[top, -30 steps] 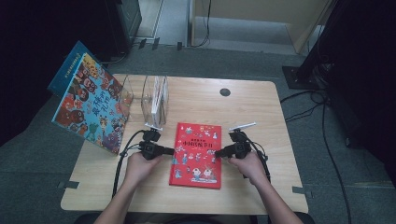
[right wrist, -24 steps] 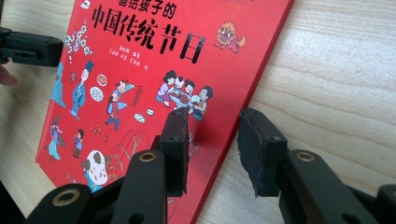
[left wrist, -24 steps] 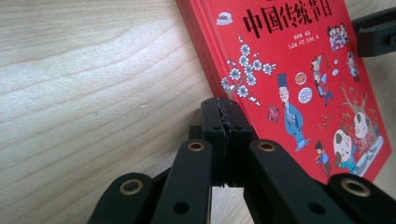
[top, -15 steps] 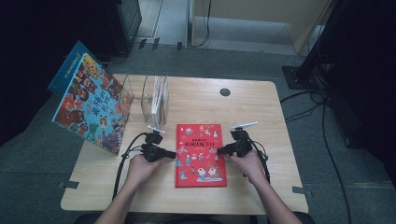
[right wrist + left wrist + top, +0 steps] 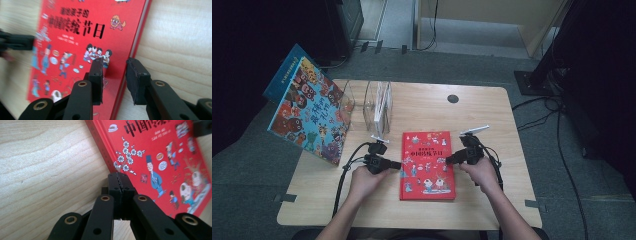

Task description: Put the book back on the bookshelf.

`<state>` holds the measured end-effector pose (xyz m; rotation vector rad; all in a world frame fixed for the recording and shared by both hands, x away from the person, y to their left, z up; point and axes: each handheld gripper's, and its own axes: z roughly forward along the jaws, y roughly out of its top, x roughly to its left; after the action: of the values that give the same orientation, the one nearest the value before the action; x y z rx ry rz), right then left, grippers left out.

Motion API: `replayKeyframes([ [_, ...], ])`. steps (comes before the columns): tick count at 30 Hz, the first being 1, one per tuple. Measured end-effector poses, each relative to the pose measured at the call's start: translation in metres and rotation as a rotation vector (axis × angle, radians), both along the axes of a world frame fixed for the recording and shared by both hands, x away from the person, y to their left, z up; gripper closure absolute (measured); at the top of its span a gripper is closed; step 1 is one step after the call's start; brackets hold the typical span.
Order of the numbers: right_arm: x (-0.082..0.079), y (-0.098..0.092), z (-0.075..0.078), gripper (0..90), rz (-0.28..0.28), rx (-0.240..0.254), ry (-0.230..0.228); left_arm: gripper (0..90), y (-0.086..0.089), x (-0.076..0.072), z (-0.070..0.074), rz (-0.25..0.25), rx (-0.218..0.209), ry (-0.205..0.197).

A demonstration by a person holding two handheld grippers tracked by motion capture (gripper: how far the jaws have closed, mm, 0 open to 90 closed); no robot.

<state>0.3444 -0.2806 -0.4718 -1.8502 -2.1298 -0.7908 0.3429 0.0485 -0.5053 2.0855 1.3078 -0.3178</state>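
Red picture book [image 5: 428, 165] flat on tabletop [image 5: 492, 120], shifted slightly rightward since previous frames. Left tongs [image 5: 398, 164] shut and empty at its left edge; right tongs [image 5: 449, 161] part-open, lately narrowing astride the right edge [image 5: 130, 53]. Probable stage: edge grasp before lifting.

Black jaws on linked bars with brass-ringed pivots, black cables, bare forearms.

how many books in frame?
2. A red book lies flat on the table, between the two grippers. A bigger colourful book leans tilted at the table's left edge. More could be in the clear rack; can't tell.
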Motion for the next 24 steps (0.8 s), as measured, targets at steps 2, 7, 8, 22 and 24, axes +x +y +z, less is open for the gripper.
replayKeyframes([
  [2, 0.001, 0.001, 0.008, 67.6, 0.012, 0.001, -0.010, 90.0, 0.000, 0.000, 0.000, 0.001, 0.002, -0.001],
  [7, 0.000, 0.005, 0.033, 69.2, 0.043, 0.066, -0.043, 90.0, 0.001, 0.001, -0.001, 0.002, -0.006, 0.008],
  [8, 0.000, 0.006, 0.040, 70.3, 0.044, 0.109, -0.050, 90.0, 0.001, 0.001, 0.000, 0.004, -0.007, 0.008],
  [22, 0.021, 0.055, 0.071, 79.3, 0.191, 0.105, -0.076, 89.8, 0.004, -0.002, -0.003, -0.006, -0.037, -0.029],
  [24, 0.024, 0.059, 0.073, 79.4, 0.200, 0.092, -0.069, 89.7, 0.004, -0.002, -0.004, -0.003, -0.041, -0.031],
])
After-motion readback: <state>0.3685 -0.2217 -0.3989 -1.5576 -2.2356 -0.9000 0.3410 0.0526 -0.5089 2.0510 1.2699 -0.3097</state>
